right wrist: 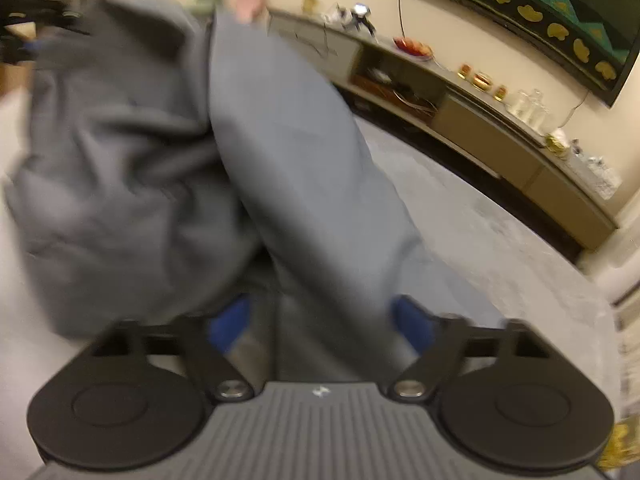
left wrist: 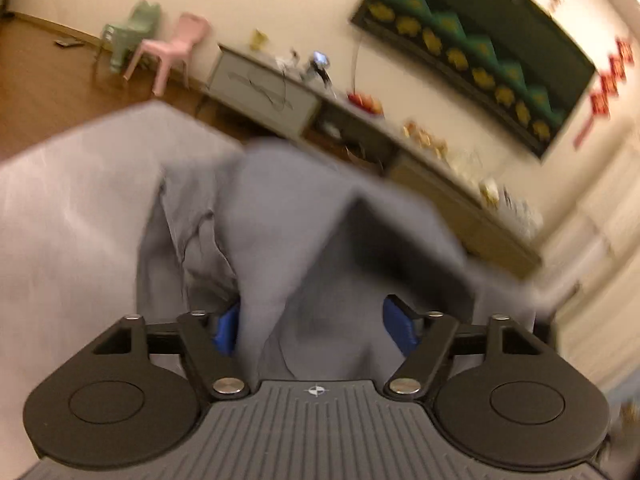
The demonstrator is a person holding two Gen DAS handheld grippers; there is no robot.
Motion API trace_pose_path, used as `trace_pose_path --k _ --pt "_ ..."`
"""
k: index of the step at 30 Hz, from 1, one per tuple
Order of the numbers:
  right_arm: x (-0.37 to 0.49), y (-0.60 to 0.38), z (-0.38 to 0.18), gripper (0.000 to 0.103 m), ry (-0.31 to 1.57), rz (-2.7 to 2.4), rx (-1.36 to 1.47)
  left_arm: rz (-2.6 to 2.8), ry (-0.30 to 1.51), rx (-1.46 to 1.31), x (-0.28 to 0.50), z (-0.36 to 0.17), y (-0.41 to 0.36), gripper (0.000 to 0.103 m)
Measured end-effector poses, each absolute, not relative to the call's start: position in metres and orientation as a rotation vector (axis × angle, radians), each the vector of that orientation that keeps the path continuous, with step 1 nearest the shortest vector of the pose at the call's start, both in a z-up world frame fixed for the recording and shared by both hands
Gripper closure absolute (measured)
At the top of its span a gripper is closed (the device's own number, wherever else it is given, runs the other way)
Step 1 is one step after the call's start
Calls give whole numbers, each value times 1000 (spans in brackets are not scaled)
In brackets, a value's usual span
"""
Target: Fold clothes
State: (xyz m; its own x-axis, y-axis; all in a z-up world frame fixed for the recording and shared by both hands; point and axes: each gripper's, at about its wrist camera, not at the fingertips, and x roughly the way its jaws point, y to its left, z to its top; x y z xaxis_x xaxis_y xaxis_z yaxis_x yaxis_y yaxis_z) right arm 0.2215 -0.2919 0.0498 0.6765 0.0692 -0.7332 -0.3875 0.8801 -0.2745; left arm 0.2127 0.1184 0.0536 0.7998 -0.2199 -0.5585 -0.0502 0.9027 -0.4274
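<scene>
Grey garment (left wrist: pixel 304 216) lifted above the pale surface (left wrist: pixel 68 200), bunched between both tools. Left gripper (left wrist: pixel 316 326) and right gripper (right wrist: pixel 320 322): blue fingers (right wrist: pixel 230 322) look spread around cloth; true pinch unclear through blur. Best kept taut, level, lowered evenly, edges aligned.

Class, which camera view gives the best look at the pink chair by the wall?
The left wrist view. There the pink chair shows whole, seat, back and legs, standing beside a green chair. In the right wrist view only a blurred pink patch peeks above the grey garment, so its shape cannot be read.
</scene>
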Motion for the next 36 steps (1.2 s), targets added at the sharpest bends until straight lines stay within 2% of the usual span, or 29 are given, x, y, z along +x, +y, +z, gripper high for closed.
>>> trace_pose_path --k 1,2,3,5,7,10,11,12,13,14,16,20,21,22,23,24,25,26,27,29,32,36 --pt "226 -294 47 79 809 250 -427 -118 649 -434 210 50 113 24" --pt "230 -299 49 90 811 238 -397 -142 655 -425 207 47 108 16" --pt "230 -301 55 93 791 232 -368 -157 657 -414 205 43 103 12" --pt "220 -312 78 97 684 178 -309 -161 655 -385 205 33 93 12" --pt "202 -338 114 97 522 173 -129 -134 661 -361 206 23 91 11" --pt "190 -379 137 98 373 194 110 -79 689 -311 210 3 87 12" --pt "188 -390 142 97 337 183 169 -56 701 -281 215 0 86 20" --pt "198 -391 129 97 387 70 112 -53 714 -250 221 -3 84 58" --pt "209 -393 116 97 442 -23 76 -70 707 -229 226 1 84 85" --pt "213 -398 110 98 464 -56 93 -89 681 -219 229 13 86 100" --pt "207 -407 114 97 447 -64 167 -125 628 -198 234 36 90 100" --pt "175 -420 158 98 196 38 247 -120 446 -199 259 120 94 100" --pt "184 -419 157 97 205 -12 210 -106 439 -202 274 134 90 97" --pt "201 -419 145 83 277 -89 155 -89 464 -174 290 139 79 94" --pt "219 -419 131 57 351 -167 98 -75 520 -118 306 136 66 89" --pt "237 -416 111 46 434 -240 39 -65 593 -55 320 127 55 72" --pt "244 -414 98 44 484 -250 2 -51 651 -31 326 120 48 66" --pt "251 -412 85 45 533 -261 -34 -33 693 -49 322 113 48 52" --pt "256 -409 75 46 575 -269 -68 -41 701 -84 311 107 50 31" --pt "241 -395 90 43 541 -242 -110 -100 650 -179 273 97 57 4" --pt "216 -387 111 31 499 -184 -98 -154 650 -223 224 63 64 2" --pt "201 -378 127 28 540 -66 -62 -200 707 -156 194 20 59 2"
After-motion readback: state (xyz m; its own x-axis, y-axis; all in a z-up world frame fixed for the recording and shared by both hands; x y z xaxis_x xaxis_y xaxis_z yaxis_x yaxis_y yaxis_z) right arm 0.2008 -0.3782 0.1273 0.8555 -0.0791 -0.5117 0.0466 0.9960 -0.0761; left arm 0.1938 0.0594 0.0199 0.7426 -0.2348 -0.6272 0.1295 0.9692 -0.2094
